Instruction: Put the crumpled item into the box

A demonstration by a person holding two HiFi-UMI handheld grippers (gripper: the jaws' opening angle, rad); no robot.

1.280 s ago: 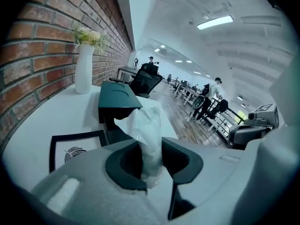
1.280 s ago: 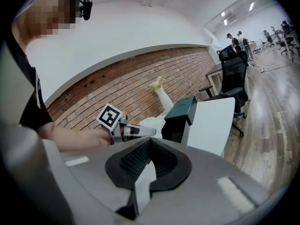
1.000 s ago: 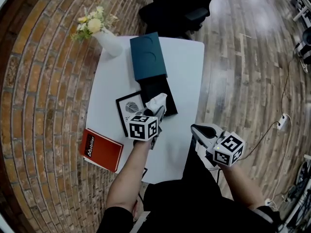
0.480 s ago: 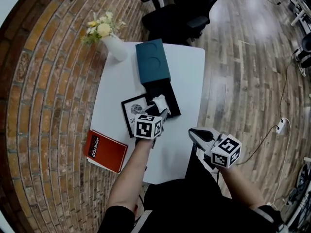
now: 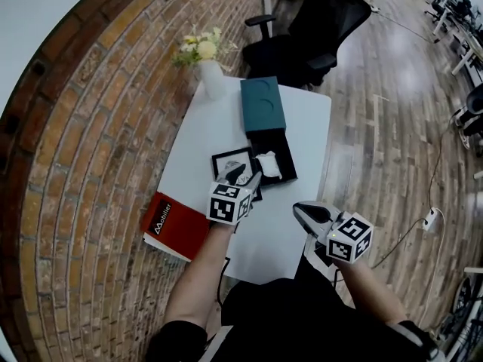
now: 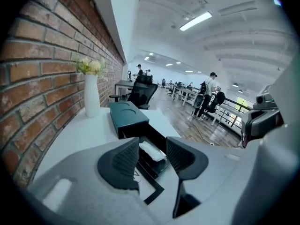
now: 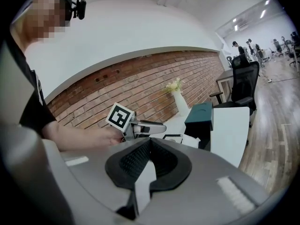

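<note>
The crumpled white item point(image 5: 268, 164) lies inside the open black box point(image 5: 282, 143), apart from both grippers. In the left gripper view the crumpled item point(image 6: 151, 149) shows beyond the jaws, in the black box point(image 6: 159, 165). My left gripper point(image 5: 243, 176) hovers just short of the box, over a framed picture; its jaws stand apart and are closing, with nothing between the pads point(image 6: 125, 157). My right gripper point(image 5: 303, 211) hangs at the table's near right edge, shut and empty. The box's teal lid point(image 5: 264, 104) rests behind the box.
A white vase with flowers point(image 5: 210, 78) stands at the table's far left corner. A red book point(image 5: 173, 225) lies at the near left edge and a black-framed picture point(image 5: 229, 162) left of the box. A black office chair point(image 5: 321, 29) stands behind the table point(image 5: 302, 119).
The left gripper held the crumpled item over the box; it has let go, the item now lies in the box, and the gripper has drawn back toward me. The right gripper stayed put.
</note>
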